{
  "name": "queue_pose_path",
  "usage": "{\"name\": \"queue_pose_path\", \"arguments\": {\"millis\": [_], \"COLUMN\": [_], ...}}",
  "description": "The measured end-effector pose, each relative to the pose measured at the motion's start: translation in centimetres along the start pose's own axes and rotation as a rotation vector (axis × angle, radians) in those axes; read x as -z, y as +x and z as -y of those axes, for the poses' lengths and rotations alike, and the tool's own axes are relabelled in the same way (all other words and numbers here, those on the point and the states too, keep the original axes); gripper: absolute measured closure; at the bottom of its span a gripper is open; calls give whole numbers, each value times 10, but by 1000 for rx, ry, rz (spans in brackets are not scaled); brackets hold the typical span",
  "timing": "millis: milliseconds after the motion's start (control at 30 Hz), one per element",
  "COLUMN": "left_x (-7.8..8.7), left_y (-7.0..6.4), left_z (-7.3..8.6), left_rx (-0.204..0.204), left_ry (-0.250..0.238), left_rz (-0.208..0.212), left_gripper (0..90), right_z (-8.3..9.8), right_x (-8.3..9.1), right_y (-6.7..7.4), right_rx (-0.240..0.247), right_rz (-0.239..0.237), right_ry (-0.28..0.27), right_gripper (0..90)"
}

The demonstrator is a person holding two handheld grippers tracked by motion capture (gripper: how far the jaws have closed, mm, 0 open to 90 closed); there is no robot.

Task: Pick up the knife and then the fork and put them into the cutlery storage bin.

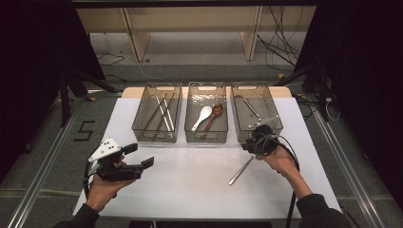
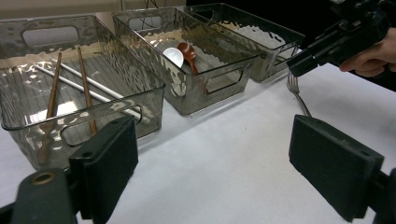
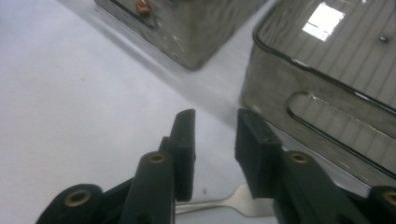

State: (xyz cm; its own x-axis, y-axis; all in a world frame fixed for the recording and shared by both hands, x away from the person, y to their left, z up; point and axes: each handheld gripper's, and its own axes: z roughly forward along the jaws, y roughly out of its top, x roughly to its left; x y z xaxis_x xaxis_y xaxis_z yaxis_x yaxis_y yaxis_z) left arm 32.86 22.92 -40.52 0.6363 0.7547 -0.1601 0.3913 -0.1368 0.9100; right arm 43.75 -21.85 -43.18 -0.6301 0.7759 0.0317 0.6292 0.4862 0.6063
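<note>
Grippers and cutlery at a white table [image 1: 190, 185]. Right gripper [image 3: 215, 140] pointed down at the head end of a silver metal fork [image 1: 241, 170], which lay flat on the tabletop just in front of the right-hand smoked clear plastic bin [image 1: 256, 114]. Its black jaws stood narrowed, a slim gap between the pads; the fork's neck [image 3: 233, 203] lay beneath that gap, and whether the pads touched it could not be told. Left gripper [image 2: 215, 158], jaws wide apart with nothing between them, was held over the table's left part, well clear of the fork. Middle bin [image 1: 206, 114] contained a white spoon [image 1: 202, 117] and a reddish-brown spoon [image 1: 214, 116]; left bin [image 1: 157, 114] contained chopsticks [image 1: 164, 113].
</note>
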Motion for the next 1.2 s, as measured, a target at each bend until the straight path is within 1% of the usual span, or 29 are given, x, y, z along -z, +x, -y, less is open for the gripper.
{"name": "queue_pose_path", "arguments": {"millis": [200, 333, 500, 700, 967, 1033, 1100, 1200], "left_x": [0, 0, -1, -1, -2, -2, -1, 0], "left_y": [-1, -1, -1, -2, -2, -2, -2, -2], "left_z": [-1, 0, 0, 0, 0, 0, 0, -1], "left_rx": [-3, -5, -9, -8, -12, -12, -12, -13], "left_ry": [-5, -3, 2, 3, 6, 6, 7, 4], "left_rz": [2, 3, 3, 3, 4, 4, 2, 2], "left_gripper": [150, 150, 150, 150, 151, 150, 150, 151], "right_z": [5, 7, 10, 12, 13, 13, 13, 14], "right_x": [-6, -9, -18, -28, -33, -33, -33, -29], "right_y": [-6, -11, -17, -21, -22, -22, -22, -24], "right_rx": [3, -4, -8, 1, 17, 29, 22, 7], "right_rz": [33, 51, 77, 116, 131, 139, 138, 135], "right_ry": [28, 45, 78, 120, 137, 147, 153, 187], "right_gripper": [814, 861, 883, 890, 892, 894, 897, 900]}}
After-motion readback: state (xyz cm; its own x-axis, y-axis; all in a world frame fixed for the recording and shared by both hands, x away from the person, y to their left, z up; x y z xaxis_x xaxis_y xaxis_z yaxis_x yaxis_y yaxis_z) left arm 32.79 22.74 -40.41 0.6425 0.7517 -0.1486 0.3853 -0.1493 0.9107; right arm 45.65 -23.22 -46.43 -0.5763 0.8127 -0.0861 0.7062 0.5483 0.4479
